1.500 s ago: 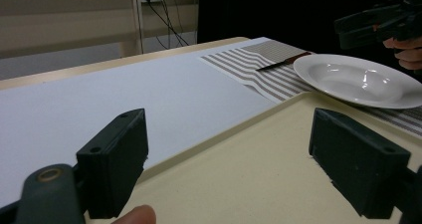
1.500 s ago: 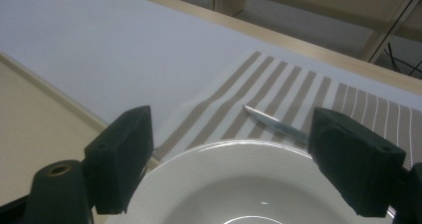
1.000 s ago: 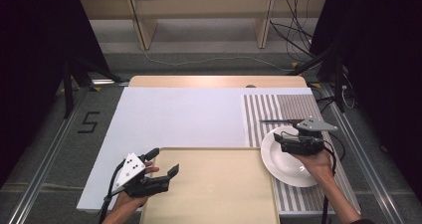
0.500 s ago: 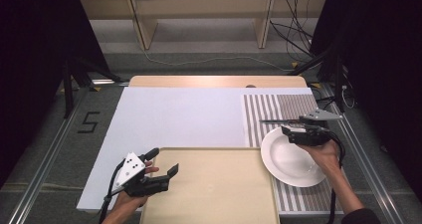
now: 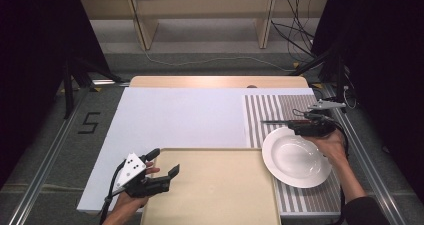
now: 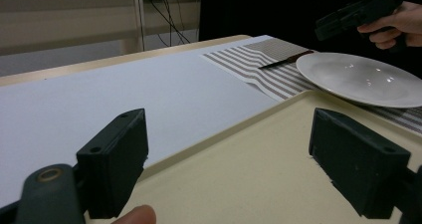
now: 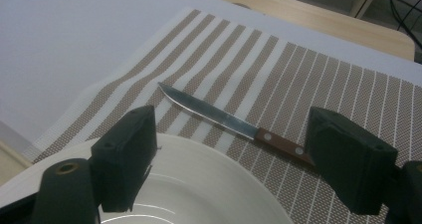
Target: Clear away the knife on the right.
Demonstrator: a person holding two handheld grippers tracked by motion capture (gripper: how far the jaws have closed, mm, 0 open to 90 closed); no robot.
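**Right gripper open above the plate's far rim, knife just beyond**

The white table cover [image 5: 185, 120] lies bare across its middle and left, with wide room there. At the near edge sits the beige tray [image 5: 220, 190]; the left gripper [image 5: 162, 167] rests low at its left rim, jaws spread wide, empty, pointing rightward over the tray's bare surface. The striped placemat [image 5: 265, 110] fills the right side. On it lies the white plate [image 5: 296, 157], its left rim just beside the tray's right edge. The right gripper [image 5: 295, 127] hangs over the plate's far rim, hand raised, jaws apart and holding nothing. The knife [image 7: 229, 120] lies flat on the placemat just past the plate, between the jaws in the right gripper view, blade pointing left.
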